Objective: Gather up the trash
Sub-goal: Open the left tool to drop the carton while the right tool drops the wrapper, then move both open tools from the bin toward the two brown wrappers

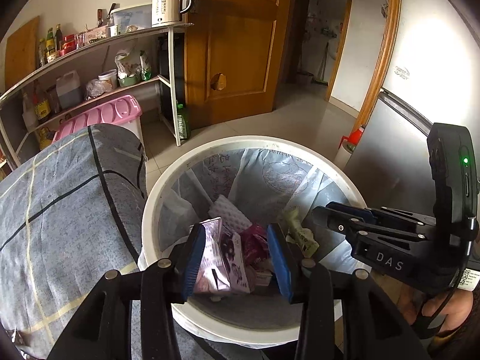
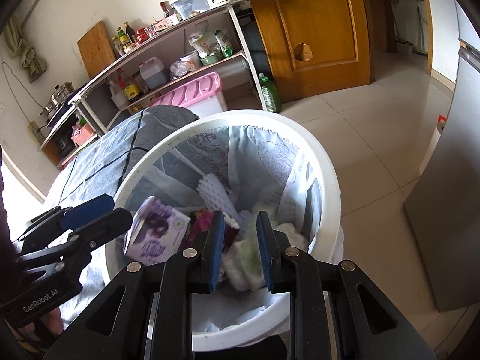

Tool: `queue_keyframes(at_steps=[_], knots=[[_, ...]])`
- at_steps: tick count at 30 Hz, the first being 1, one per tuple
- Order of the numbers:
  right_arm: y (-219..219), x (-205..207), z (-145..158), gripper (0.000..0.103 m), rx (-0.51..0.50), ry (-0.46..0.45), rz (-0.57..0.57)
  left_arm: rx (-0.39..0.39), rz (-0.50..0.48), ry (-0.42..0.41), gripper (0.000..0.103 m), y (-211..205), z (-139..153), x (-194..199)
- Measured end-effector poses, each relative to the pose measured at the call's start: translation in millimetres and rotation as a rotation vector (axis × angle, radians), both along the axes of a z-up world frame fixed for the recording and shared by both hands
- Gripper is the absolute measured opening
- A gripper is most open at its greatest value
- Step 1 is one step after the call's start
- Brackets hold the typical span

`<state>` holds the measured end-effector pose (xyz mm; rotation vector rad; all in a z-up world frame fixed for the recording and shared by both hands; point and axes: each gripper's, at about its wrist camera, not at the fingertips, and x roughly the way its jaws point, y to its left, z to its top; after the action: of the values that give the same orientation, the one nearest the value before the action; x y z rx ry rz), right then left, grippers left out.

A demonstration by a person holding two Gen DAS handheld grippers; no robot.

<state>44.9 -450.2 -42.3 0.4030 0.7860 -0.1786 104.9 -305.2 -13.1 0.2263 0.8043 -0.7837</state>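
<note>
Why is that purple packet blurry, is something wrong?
Nothing is broken or spilled. The purple packet looks blurred and tilted because it is dropping from the left gripper into the white bin. The right gripper holds a white wad above it.

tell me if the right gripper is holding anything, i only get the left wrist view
Observer: Yes. Its own camera shows the right gripper closed on a white-green wad, above the bin.
Operator: is the purple packet clear of my fingers
Observer: Seen from the right, the purple packet is blurred and lies past the tips of the left gripper, inside the rim.
Operator: what's next to the wad
Observer: White tissue lies just right of it in the liner.
</note>
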Motion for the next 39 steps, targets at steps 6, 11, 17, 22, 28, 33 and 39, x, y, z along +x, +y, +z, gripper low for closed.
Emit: queue_keyframes(at_steps=[6, 11, 17, 22, 28, 33, 39], knots=[[2.4, -3.5, 2.1, 0.029, 0.016, -0.013, -0.001, -0.013, 0.005, -0.011, 0.056, 7.2, 4.9, -3.1], [10.0, -4.8, 8.0, 0.030, 0.007, -0.026, 0.009, -0.027, 0.026, -0.024, 0.058, 18.8, 11.6, -6.8], [24.2, -6.3, 14.7, 0.030, -0.002, -0.044, 0.031, -0.050, 0.061, -0.037, 0.058, 39.5, 19.8, -11.0], [39.4, -6.5, 20.9, 0.030, -0.017, -0.064, 0.059, -0.068, 0.092, -0.049, 0.058, 59.4, 26.6, -16.6], [61.7, -4.9, 28.3, 0.047, -0.032, -0.087, 0.113, -0.081, 0.142, -0.069, 0.058, 86.6, 32.8, -19.6], [81.9, -1.2, 31.9, 0.047, -0.037, -0.094, 0.158, -0.083, 0.181, -0.076, 0.058, 110.8, 34.9, -20.9], [111.3, 7.1, 32.2, 0.047, -0.042, -0.100, 0.230, -0.088, 0.240, -0.087, 0.058, 150.7, 35.8, -19.9]])
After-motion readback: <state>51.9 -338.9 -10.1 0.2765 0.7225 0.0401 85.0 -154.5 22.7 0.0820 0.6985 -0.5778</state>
